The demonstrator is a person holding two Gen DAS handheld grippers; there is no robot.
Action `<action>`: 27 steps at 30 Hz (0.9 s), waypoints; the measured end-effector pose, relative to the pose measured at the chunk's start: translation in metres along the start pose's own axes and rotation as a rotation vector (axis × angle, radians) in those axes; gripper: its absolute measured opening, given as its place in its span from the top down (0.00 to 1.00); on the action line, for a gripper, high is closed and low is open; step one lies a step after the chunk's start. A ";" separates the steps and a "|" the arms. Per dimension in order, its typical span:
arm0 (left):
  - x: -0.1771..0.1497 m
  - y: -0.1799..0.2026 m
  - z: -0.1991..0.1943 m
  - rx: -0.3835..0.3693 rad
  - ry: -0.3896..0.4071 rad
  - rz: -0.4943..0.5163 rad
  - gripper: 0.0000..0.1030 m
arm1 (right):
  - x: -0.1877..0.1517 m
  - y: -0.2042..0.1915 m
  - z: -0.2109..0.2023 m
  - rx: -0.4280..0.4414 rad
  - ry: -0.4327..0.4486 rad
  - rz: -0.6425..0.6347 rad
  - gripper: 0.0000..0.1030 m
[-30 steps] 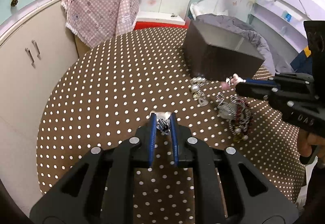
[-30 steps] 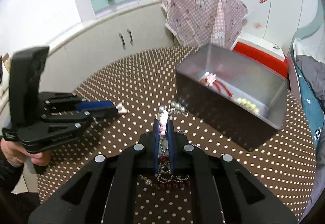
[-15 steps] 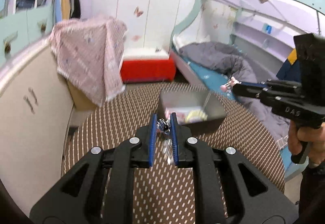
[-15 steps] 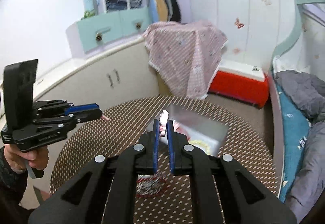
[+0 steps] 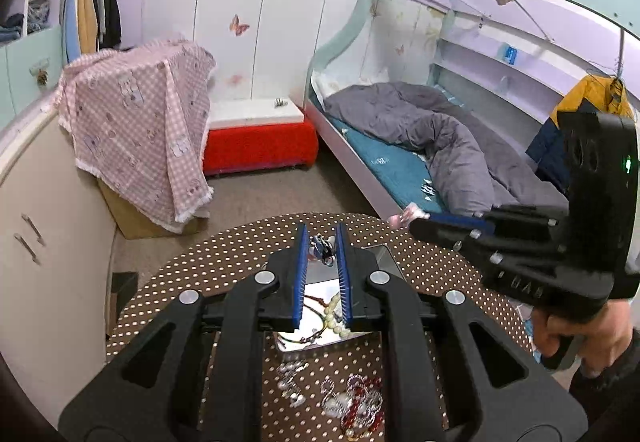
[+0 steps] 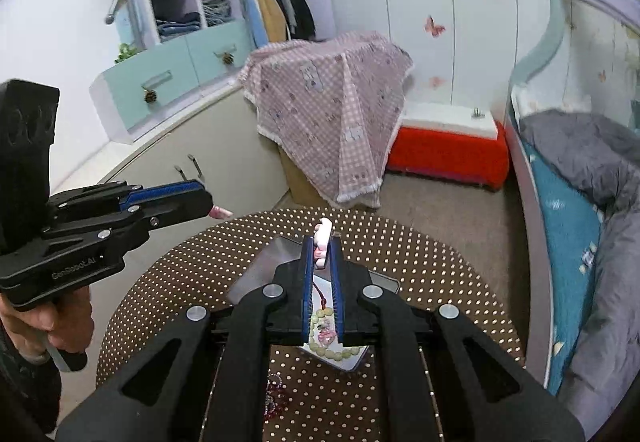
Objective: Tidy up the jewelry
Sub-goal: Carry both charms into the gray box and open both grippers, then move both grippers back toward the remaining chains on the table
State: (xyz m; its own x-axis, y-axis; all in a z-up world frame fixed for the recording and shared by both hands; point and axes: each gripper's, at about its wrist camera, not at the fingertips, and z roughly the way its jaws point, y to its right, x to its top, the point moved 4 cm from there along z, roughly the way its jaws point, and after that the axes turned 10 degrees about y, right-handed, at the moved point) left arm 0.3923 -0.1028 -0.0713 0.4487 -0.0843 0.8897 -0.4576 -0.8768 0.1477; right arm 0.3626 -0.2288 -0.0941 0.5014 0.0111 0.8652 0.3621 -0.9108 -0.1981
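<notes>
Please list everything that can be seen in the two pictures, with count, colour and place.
table: one, brown with white dots, below both grippers
tray: one, grey metal, on table
bead bracelet: one, pale green, in tray
loose jewelry: several, silver and red, on table near tray
pink cloth: one, over a box by the wall
red bench: one, beside bed
bed: one, teal, grey duvet
left gripper: holds silver charm
right gripper: holds pink charm
</notes>
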 end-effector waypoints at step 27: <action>-0.017 -0.035 -0.084 0.274 0.154 -0.036 0.08 | 0.007 -0.005 -0.068 -0.143 0.201 0.081 0.08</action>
State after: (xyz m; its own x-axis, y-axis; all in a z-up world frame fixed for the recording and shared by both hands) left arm 0.3362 -0.0305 -0.0558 0.3301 0.0029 0.9440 -0.2108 -0.9745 0.0768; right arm 0.3112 -0.2525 -0.0555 0.3526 -0.1340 0.9261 0.2052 -0.9545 -0.2162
